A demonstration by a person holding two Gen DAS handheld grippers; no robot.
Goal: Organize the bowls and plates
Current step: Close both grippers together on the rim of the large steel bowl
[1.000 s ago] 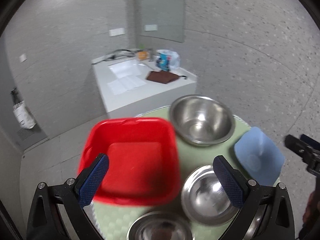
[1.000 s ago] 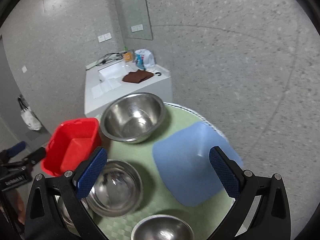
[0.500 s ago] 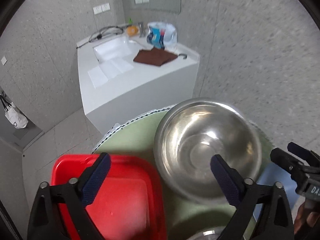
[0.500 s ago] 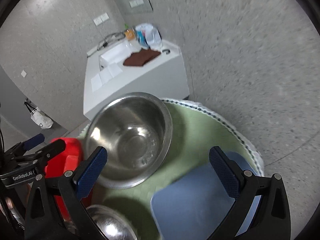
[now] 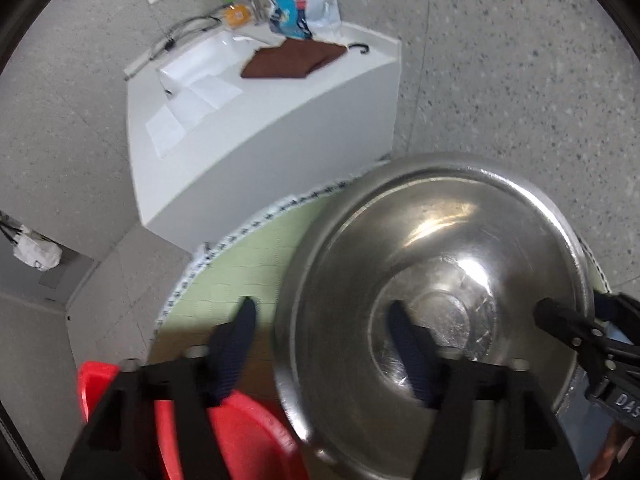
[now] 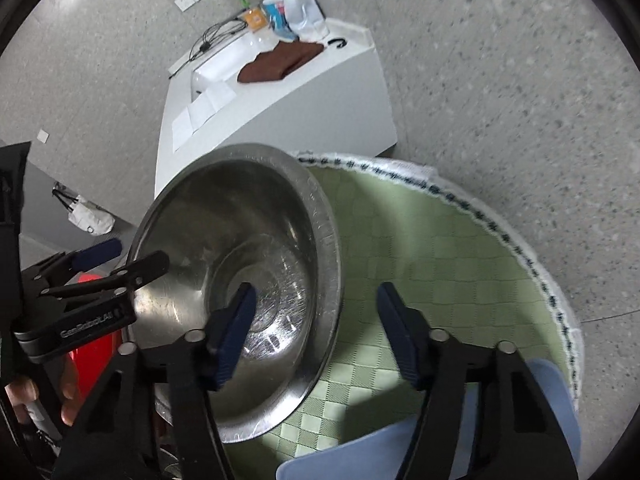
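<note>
A large steel bowl (image 5: 460,280) stands on the round green-clothed table (image 5: 240,264). My left gripper (image 5: 320,332) straddles its left rim, one finger inside and one outside over the cloth. The jaws are closing and the pads stand clear of the rim. My right gripper (image 6: 316,316) straddles the opposite rim of the bowl (image 6: 240,232) the same way, jaws also closing without contact. Each gripper shows in the other's view: the right gripper (image 5: 572,304) and the left gripper (image 6: 136,254). A blue plate (image 6: 360,456) lies at the near right.
A red bin (image 5: 240,432) sits against the bowl's left side. Beyond the table (image 6: 440,260) stands a white counter (image 5: 280,132) with a brown cloth (image 5: 292,64), papers and a plastic bag. A person's fingers (image 6: 20,396) hold the left gripper.
Both grippers came forward and down onto the large bowl, which now fills the views. Their jaws narrowed from wide open to straddle its rim. The smaller bowls left the view.
</note>
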